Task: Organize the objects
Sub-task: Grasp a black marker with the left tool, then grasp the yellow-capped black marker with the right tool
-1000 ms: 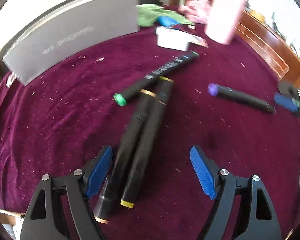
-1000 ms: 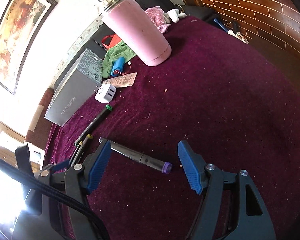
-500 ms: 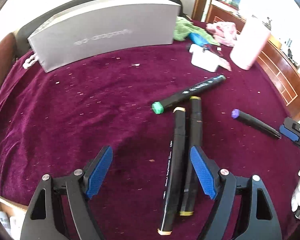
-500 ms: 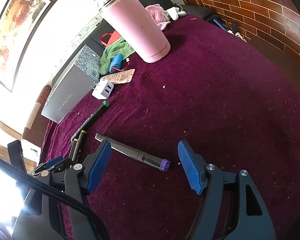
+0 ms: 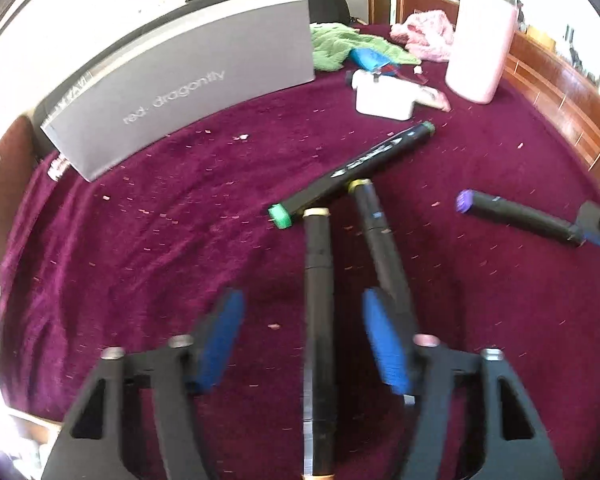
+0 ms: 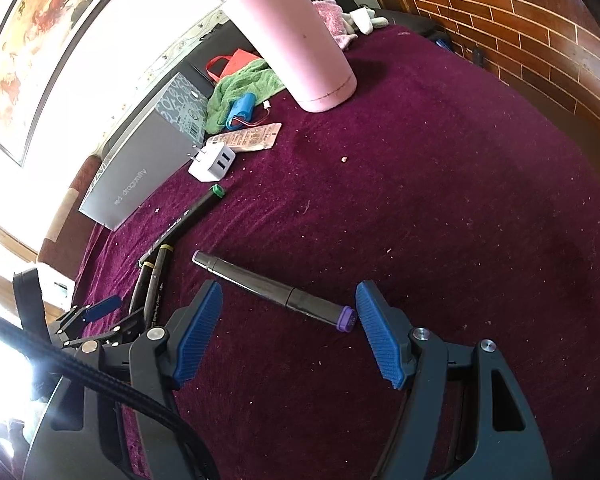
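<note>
On a maroon cloth (image 5: pixel 148 248), the left gripper (image 5: pixel 304 340) was closing around a black marker with tan ends (image 5: pixel 318 320), which lay between its blue pads without yet being touched. The right gripper (image 6: pixel 288 332) was spread wide over a purple-capped marker (image 6: pixel 272 290) lying flat between its fingers. A green-capped marker (image 5: pixel 356 168) and a yellow-banded marker (image 5: pixel 380 240) lay close by.

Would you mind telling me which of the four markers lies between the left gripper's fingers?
The marker with the tan end cap; the left gripper is closing around it. The yellow-capped marker lies just outside, and the green and purple ones lie farther off.
</note>
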`<state>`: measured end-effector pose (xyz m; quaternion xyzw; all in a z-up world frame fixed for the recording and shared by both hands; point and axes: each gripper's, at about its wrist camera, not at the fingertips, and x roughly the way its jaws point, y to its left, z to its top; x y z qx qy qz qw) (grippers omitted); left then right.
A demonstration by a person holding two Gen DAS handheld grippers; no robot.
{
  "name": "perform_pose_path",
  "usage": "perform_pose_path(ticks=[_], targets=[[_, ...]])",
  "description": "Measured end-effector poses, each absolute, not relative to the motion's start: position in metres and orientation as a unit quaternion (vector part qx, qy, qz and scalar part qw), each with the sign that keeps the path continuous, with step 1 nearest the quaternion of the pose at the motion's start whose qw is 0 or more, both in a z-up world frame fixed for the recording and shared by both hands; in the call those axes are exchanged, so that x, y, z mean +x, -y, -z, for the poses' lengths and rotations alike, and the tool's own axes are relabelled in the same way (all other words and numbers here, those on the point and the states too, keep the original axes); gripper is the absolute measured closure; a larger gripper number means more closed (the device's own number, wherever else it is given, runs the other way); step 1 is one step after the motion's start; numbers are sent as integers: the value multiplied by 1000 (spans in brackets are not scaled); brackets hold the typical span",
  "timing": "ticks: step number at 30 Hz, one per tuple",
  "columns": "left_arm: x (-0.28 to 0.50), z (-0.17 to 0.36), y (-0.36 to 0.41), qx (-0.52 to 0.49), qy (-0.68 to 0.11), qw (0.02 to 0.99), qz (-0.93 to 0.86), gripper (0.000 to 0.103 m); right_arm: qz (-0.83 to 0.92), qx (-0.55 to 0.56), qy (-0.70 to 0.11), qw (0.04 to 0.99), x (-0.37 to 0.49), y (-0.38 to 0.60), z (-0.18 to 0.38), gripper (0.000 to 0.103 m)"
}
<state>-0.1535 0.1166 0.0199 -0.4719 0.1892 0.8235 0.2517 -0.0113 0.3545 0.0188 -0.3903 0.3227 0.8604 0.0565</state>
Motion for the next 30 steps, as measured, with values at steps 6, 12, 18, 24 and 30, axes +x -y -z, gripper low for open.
perform_pose_path(ticks=[6,12,18,24,30], targets=[[-143,-23,-111,-476,-160,265,-823,91,-874,-378,-301,43,-12,-344,-25,34],[-132,-31,-78,-491,-105,256,-826,92,-887,-367,-280,24,-13,-329,-31,34],[-107,-34,-49,-502,-95,243,-825,92,-890,-366,-269,-41,-17,-297,-46,34],[-102,-24,-43,-511,-70,245,-821,92,-864,-438,-241,-65,-58,-241,-42,34],[-100,-23,-38,-508,-35,241,-826,92,-846,-490,-204,-43,-105,-204,-26,34]])
